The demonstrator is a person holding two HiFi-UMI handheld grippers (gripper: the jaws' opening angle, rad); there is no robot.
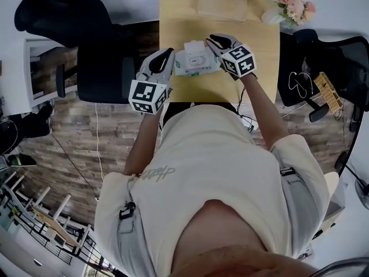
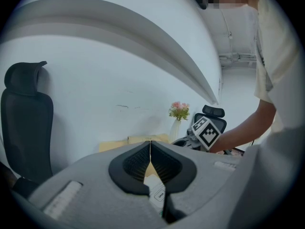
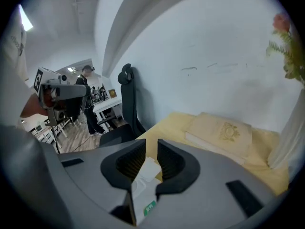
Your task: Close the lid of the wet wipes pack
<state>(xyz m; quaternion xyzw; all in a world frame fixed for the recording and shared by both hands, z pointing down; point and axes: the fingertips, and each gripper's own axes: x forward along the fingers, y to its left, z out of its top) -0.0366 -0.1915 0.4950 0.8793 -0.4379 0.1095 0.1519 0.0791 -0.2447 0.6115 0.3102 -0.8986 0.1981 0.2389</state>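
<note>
The white wet wipes pack (image 1: 196, 63) lies on the yellow table (image 1: 262, 68), with its white lid (image 1: 195, 46) at the far side. My left gripper (image 1: 168, 53) is at the pack's left end. In the left gripper view the left gripper (image 2: 150, 144) is shut with nothing between its pads, and the pack (image 2: 157, 193) lies just below. My right gripper (image 1: 212, 39) is at the pack's far right corner. In the right gripper view the right gripper (image 3: 151, 143) stands open by a narrow gap, and the lid (image 3: 148, 171) shows through it.
A flat beige book (image 1: 222, 2) lies at the table's far edge, with a vase of pink flowers (image 1: 291, 4) at the far right corner. A black office chair (image 1: 104, 68) stands left of the table and another (image 1: 328, 68) right of it.
</note>
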